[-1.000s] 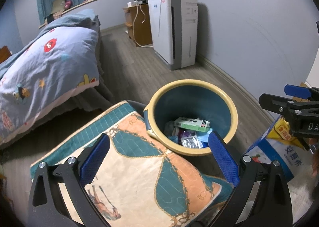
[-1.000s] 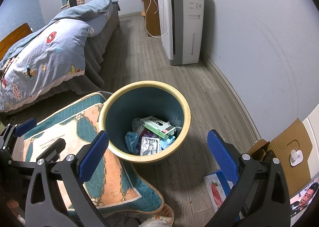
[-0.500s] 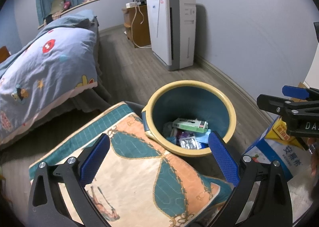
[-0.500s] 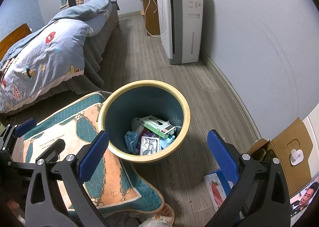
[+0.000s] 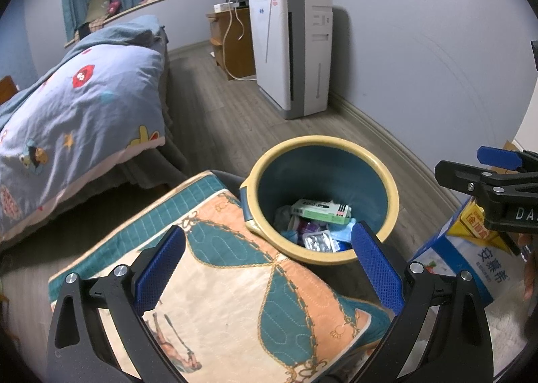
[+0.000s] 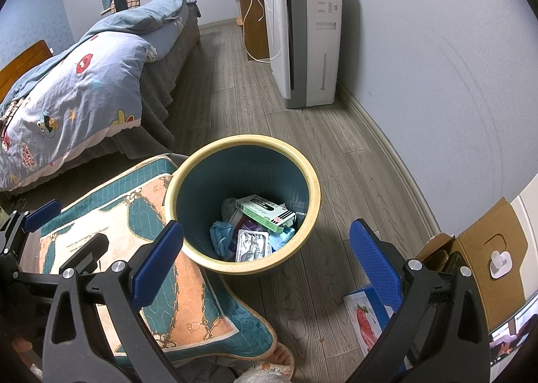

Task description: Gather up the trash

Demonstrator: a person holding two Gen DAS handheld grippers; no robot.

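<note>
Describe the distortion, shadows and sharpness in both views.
Left wrist view: fisheye bends the baseboard; black vignette at the corners; bin sharp. Right wrist view: same curvature; air purifier casts a soft wall shadow; bin contents crisp, no glare.

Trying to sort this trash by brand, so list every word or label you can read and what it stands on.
"安慕希": blue carton on the floor.
"DA", cut off by the picture's edge: body of the right gripper, seen in the left wrist view.
Green and white box in the bin: print too small to read.
Yellow label on the carton: blurred.
</note>
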